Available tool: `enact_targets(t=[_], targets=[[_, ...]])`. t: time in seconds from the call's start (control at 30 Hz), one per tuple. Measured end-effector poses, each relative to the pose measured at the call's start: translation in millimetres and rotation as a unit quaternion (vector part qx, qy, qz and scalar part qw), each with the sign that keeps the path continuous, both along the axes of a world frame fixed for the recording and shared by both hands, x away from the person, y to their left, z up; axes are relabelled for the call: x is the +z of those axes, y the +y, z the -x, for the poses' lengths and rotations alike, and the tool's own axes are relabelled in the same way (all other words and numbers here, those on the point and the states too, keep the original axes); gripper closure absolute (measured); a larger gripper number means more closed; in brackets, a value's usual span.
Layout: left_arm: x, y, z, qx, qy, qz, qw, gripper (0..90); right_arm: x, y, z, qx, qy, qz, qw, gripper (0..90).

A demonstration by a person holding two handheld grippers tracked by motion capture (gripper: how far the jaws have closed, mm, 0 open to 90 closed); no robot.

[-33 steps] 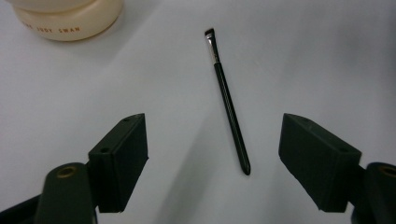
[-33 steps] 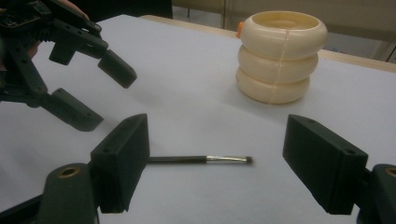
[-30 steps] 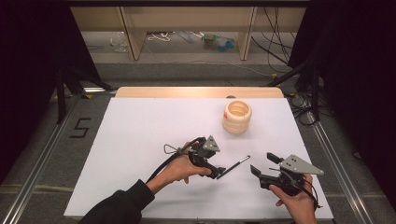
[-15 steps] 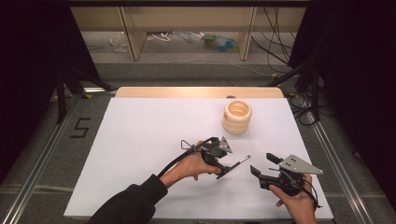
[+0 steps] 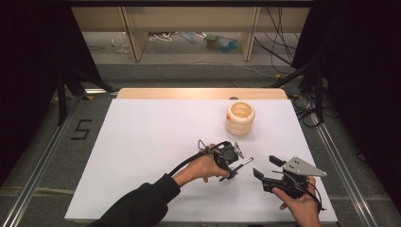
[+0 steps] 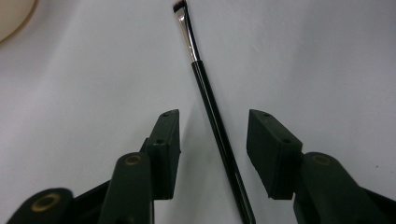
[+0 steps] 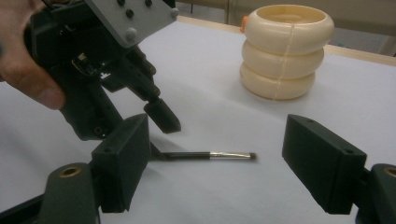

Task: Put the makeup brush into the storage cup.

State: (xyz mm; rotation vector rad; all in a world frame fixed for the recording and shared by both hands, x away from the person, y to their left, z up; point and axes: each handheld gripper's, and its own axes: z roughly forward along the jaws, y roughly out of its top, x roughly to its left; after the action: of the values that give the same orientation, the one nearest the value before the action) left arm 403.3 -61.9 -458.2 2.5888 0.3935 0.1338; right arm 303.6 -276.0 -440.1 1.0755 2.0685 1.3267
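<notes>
As the left gripper's (image 6: 212, 140) half-open jaws were closing around the brush (image 6: 212, 116), centring mattered; the right gripper (image 7: 215, 163) gaped empty.

A slim brush (image 6: 212, 109) lay flat on the white surface (image 5: 151, 142), near its front edge, well apart from the cream ribbed cup (image 5: 240, 118) farther back. It had a long glossy black handle, a short silvery metal ferrule and a small dark tuft of bristles cut at an angle. In the left gripper view the handle ran slantwise up between the two black pads of the left tongs (image 6: 212, 140), with a gap on each side, the bristle end pointing away. In the right gripper view the brush (image 7: 210, 155) lay level, its tuft to the right.
</notes>
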Motion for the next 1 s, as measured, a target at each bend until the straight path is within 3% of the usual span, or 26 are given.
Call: enact_targets(t=[0.37, 0.47, 0.67, 1.0], targets=[[-7.0, -1.8, -7.8, 0.001, 0.03, -0.017, 0.9994, 67.3, -0.8, 1.1, -0.4, 0.003, 0.002, -0.007, 1.0, 24.9], [-6.7, -2.2, -8.2, 0.002, 0.03, -0.02, 0.9993, 68.6, -1.9, 2.3, -1.3, 0.006, -0.001, -0.014, 0.9999, 24.9], [-4.0, -9.2, -9.0, -0.006, 0.027, -0.046, 0.9986, 76.0, -0.9, 1.1, -0.6, 0.003, 0.002, -0.006, 1.0, 24.9], [-2.3, -15.2, -12.5, 0.005, 0.041, -0.065, 0.997, 78.9, -1.8, 2.5, -1.1, 0.008, 0.0, -0.014, 0.9999, 25.1]])
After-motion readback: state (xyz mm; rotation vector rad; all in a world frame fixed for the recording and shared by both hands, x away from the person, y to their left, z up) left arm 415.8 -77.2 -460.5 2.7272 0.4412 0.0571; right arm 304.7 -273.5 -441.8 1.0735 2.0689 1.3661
